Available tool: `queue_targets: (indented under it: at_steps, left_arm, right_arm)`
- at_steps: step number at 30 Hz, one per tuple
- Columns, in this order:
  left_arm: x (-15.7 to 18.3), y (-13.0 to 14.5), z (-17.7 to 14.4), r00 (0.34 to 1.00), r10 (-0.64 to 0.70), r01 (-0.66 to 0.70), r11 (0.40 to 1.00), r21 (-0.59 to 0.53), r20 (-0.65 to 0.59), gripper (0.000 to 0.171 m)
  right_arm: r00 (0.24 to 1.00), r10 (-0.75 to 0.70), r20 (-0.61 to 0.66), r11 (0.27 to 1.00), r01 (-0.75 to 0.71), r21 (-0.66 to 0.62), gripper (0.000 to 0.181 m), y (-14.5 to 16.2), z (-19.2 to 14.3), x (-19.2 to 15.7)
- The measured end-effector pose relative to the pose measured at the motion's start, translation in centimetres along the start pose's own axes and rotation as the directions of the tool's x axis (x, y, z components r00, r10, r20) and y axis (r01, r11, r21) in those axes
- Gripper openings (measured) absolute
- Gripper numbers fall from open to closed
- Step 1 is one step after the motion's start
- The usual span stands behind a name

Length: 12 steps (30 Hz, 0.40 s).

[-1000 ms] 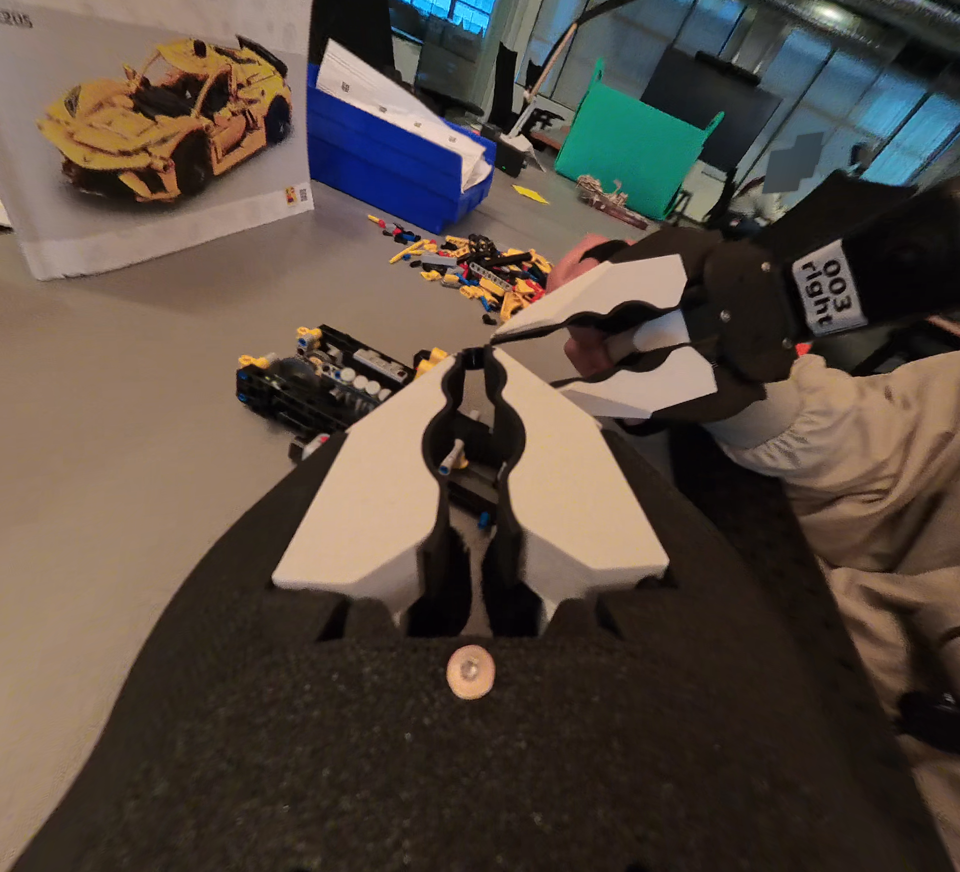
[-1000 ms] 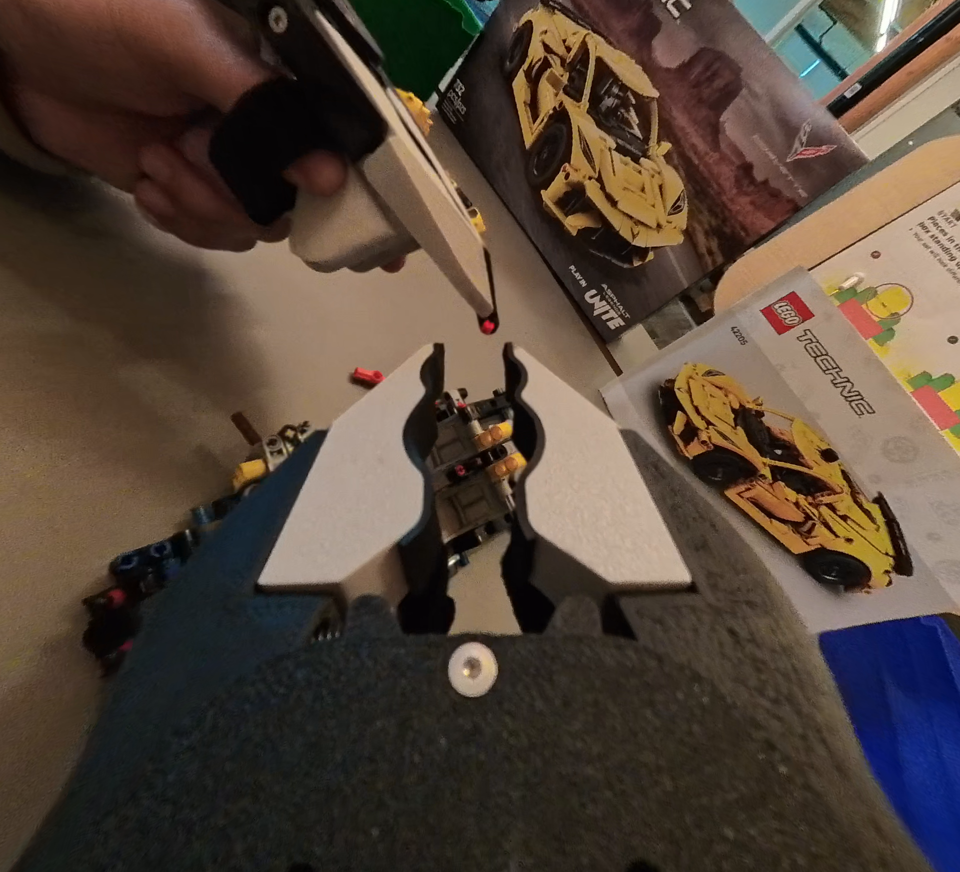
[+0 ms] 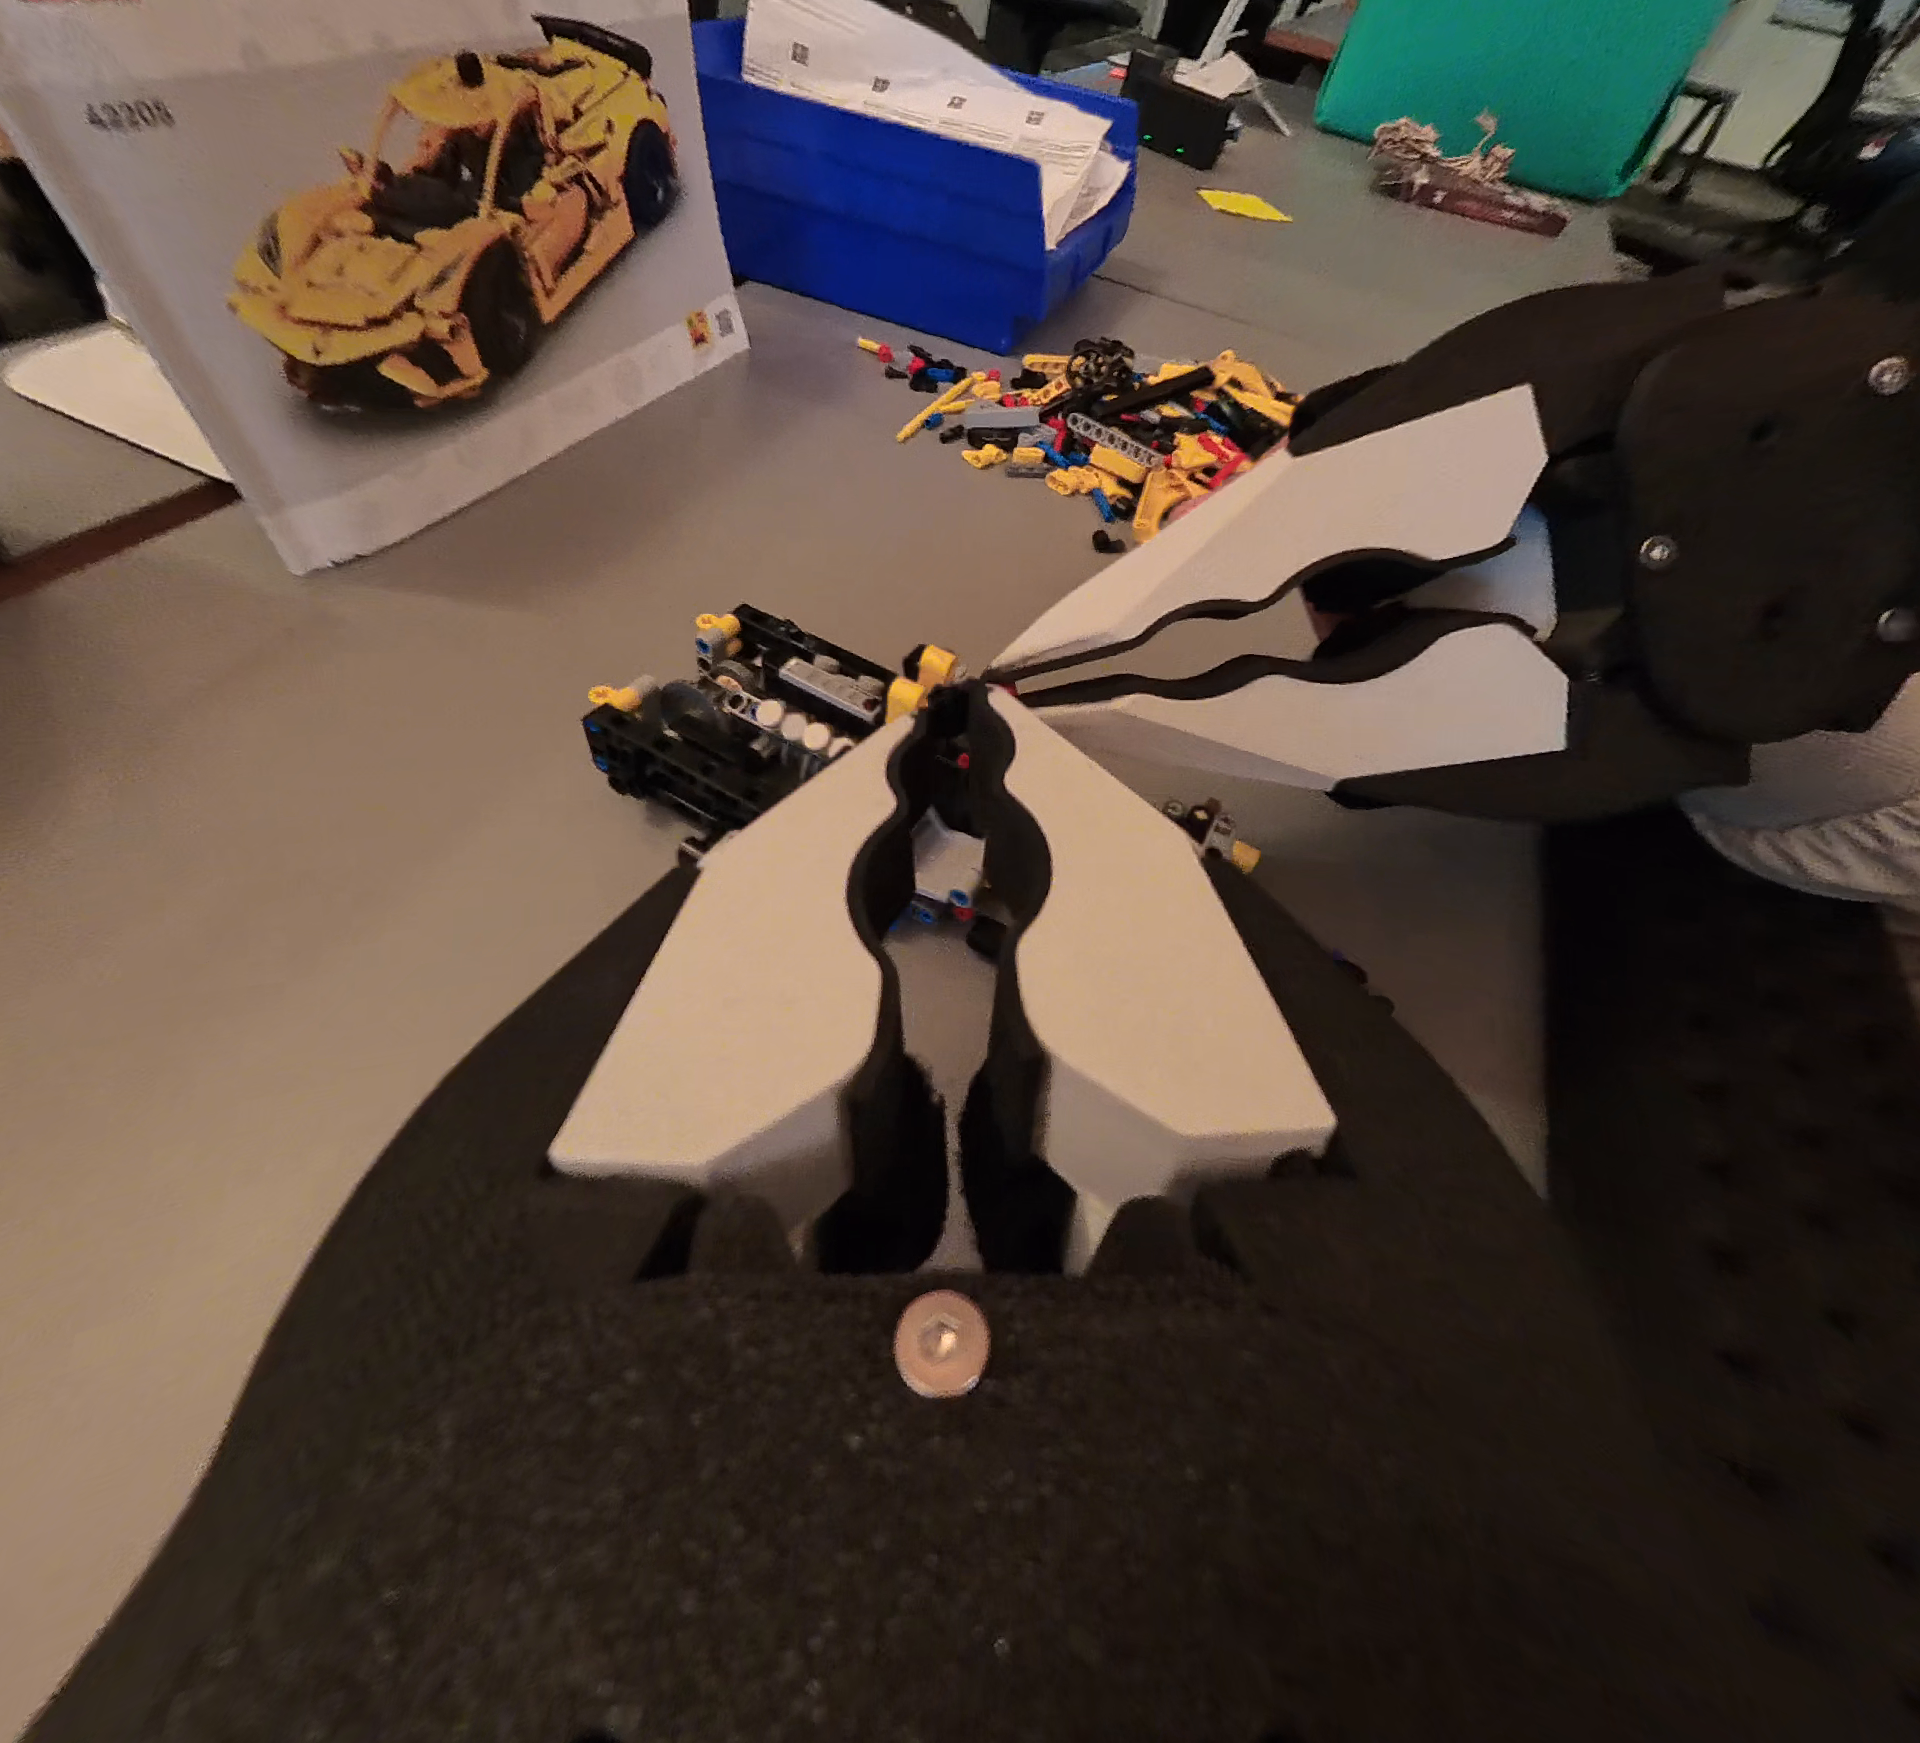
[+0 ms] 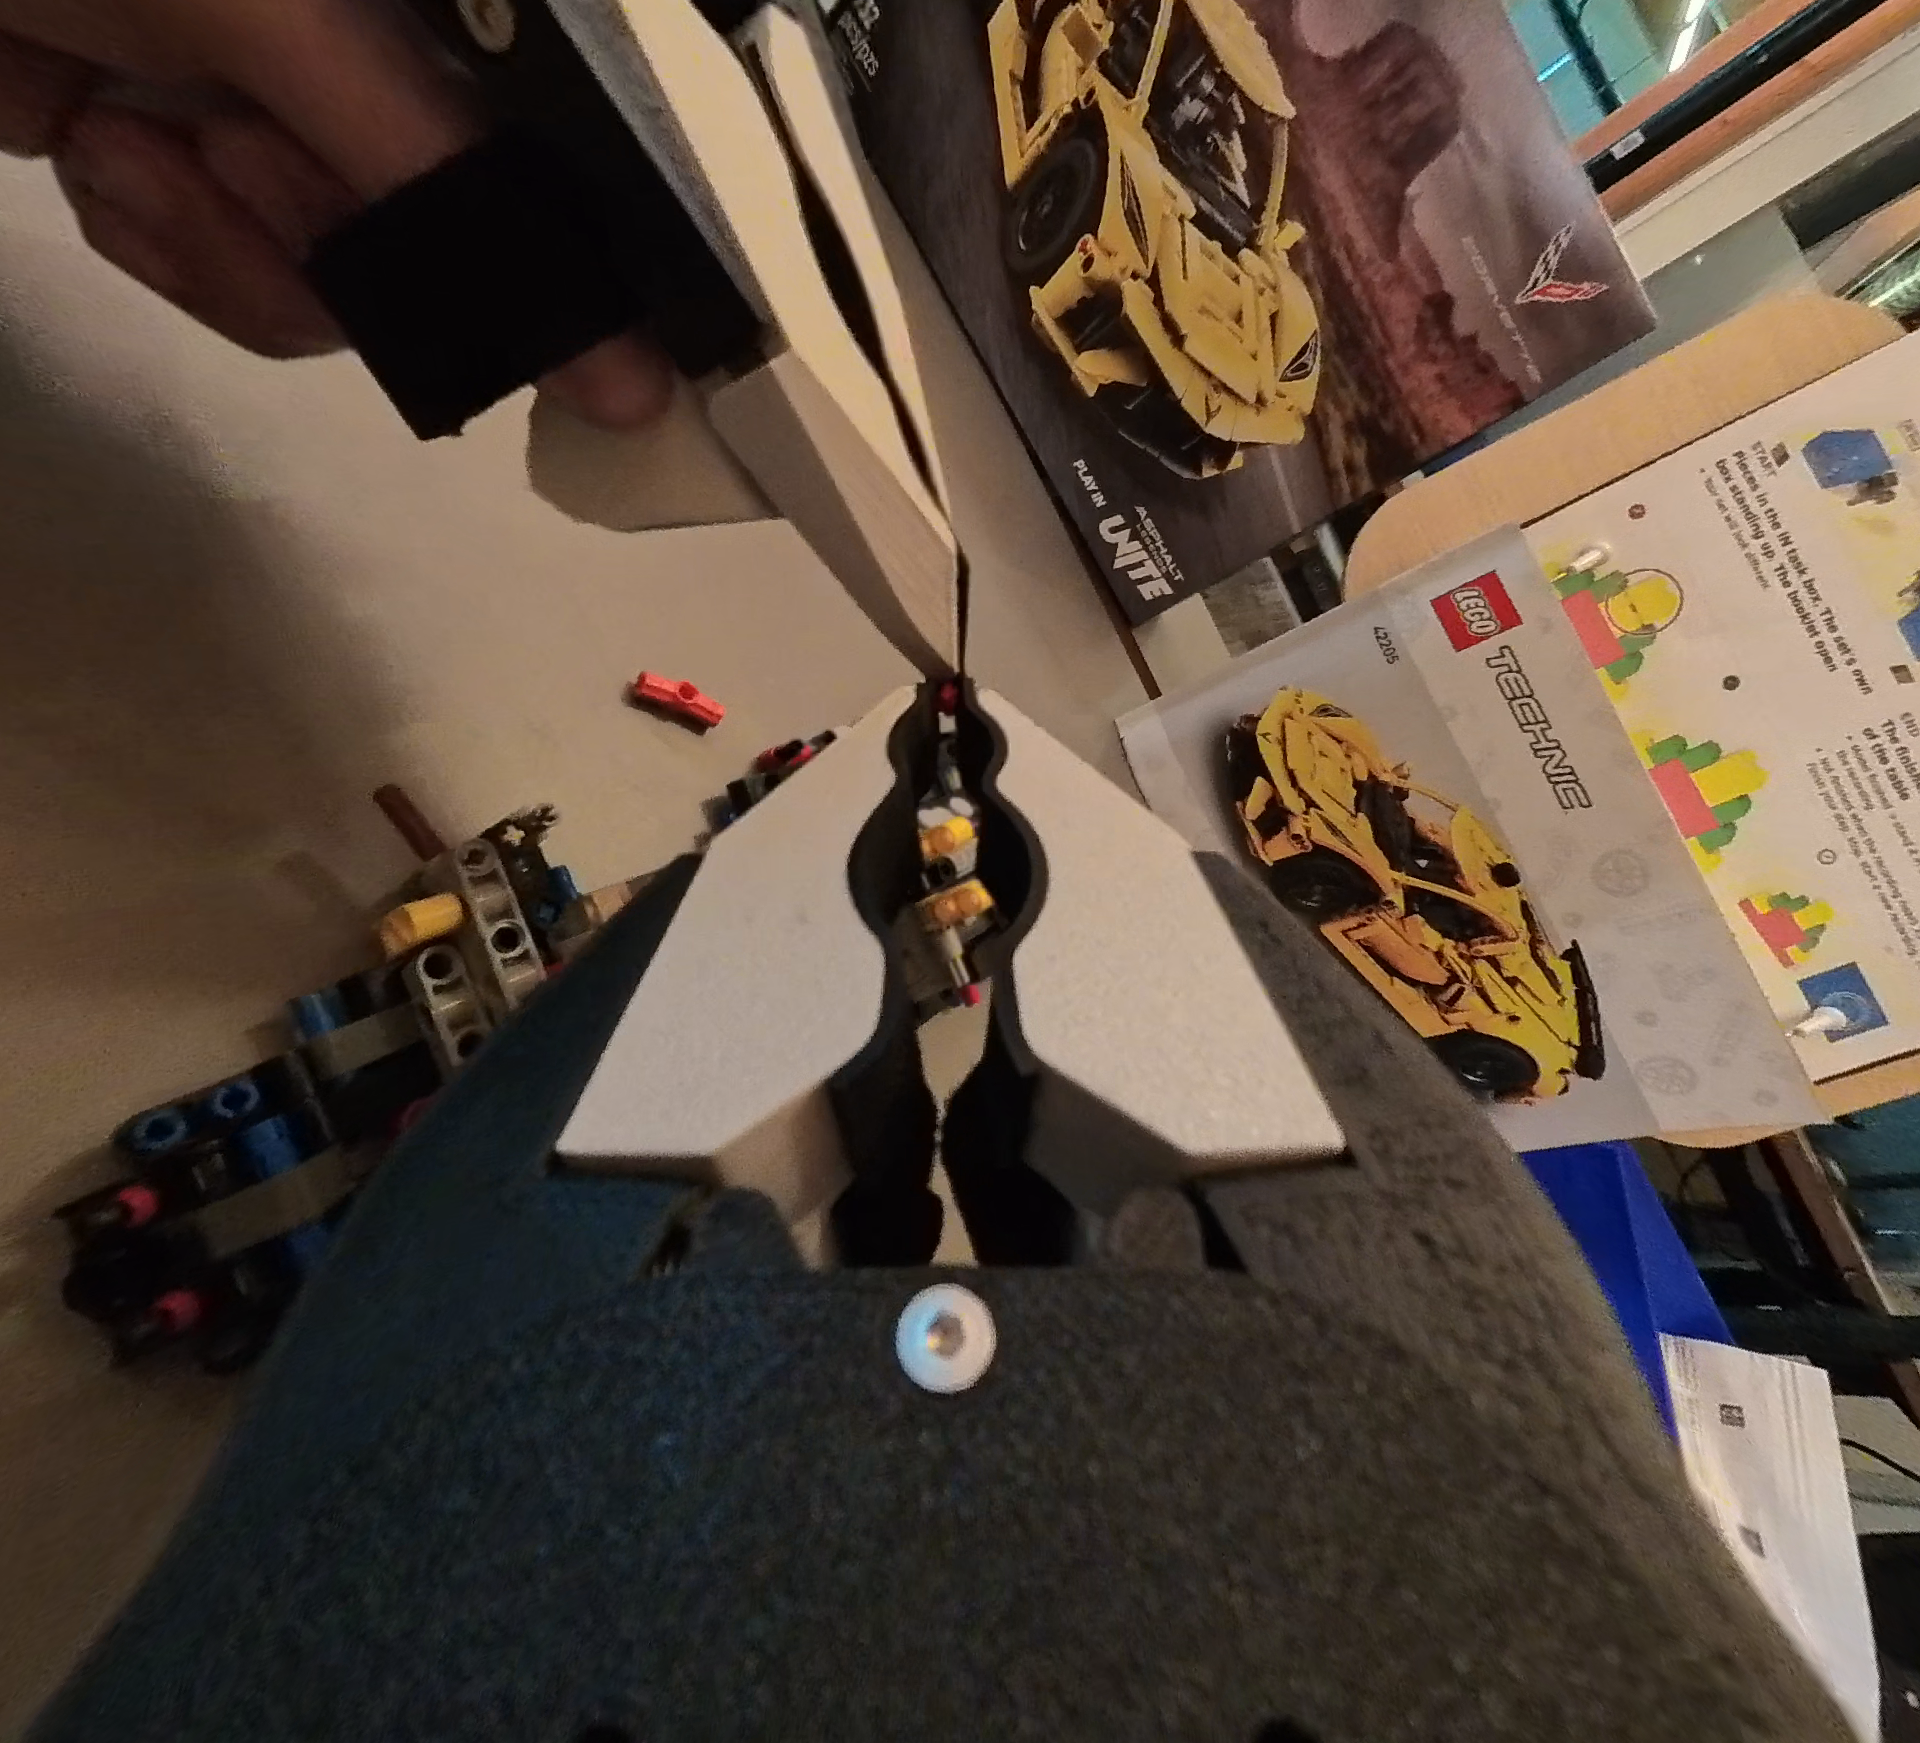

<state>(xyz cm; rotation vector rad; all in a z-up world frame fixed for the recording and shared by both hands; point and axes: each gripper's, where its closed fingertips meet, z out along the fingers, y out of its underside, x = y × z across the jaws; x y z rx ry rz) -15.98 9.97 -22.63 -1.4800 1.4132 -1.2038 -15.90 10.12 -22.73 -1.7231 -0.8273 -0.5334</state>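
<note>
Left claw (image 3: 951, 706) nearly closed, tips pinching a small red pin (image 4: 945, 694) | right claw (image 4: 948, 706) tips closed on the same pin, tip-to-tip with yours | both above the black-yellow brick assembly (image 3: 727, 717) on the tabletop (image 3: 312, 862) | loose parts pile (image 3: 1122, 436) well apart.

The left gripper (image 3: 951, 706) and right gripper (image 4: 948, 694) meet tip to tip, both pinched onto one small red pin (image 4: 947, 694) (barely visible between the pads), just above a partly built black-and-yellow brick chassis (image 3: 748, 727) on the grey table (image 3: 312, 862).
</note>
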Motion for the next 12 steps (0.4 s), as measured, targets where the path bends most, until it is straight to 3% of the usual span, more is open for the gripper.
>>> queue_targets:
  at_steps: [5,12]
  left_arm:
    - [-0.1,-1.4,-0.4,0.997,0.049,-0.052,0.998,0.041,0.058,0.005]
    - [-0.7,-1.3,-0.3,0.998,0.010,-0.012,0.999,0.031,0.058,0.005]
  right_arm:
    - [0.999,0.005,-0.053,1.000,-0.004,0.026,0.002,-0.9,-0.3,1.0]
    - [0.998,-0.004,-0.055,1.000,0.005,0.013,0.002,-0.8,-0.1,1.0]
